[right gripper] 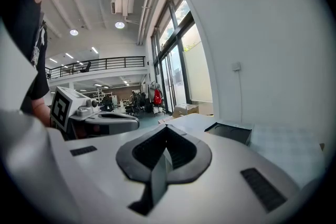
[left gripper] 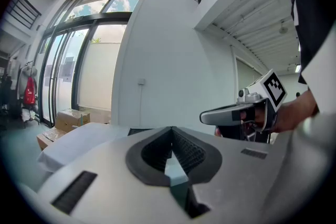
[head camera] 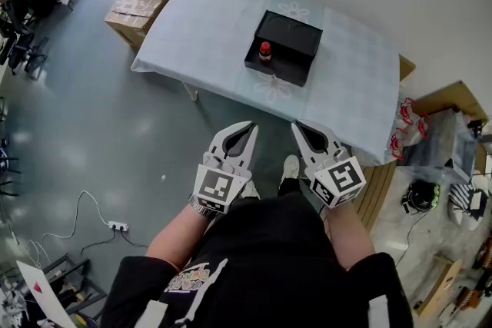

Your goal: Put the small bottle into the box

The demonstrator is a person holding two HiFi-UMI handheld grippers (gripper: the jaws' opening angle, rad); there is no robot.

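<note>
Both left tool (head camera: 250,127) and right tool (head camera: 297,125) closed — empty.

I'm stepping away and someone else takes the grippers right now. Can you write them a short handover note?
Left gripper: shut, empty, held low in front of the person, short of the table.
Right gripper: shut, empty, beside the left one.
Small bottle: upright, red cap, at the near left side of the black box on the table. The head view does not settle whether it stands inside the box or just against it.
Done: nothing certain; neither gripper holds the bottle.
Left: step up to the table and check the bottle. If it is outside, probably open one gripper, grasp it and set it in the box.
</note>
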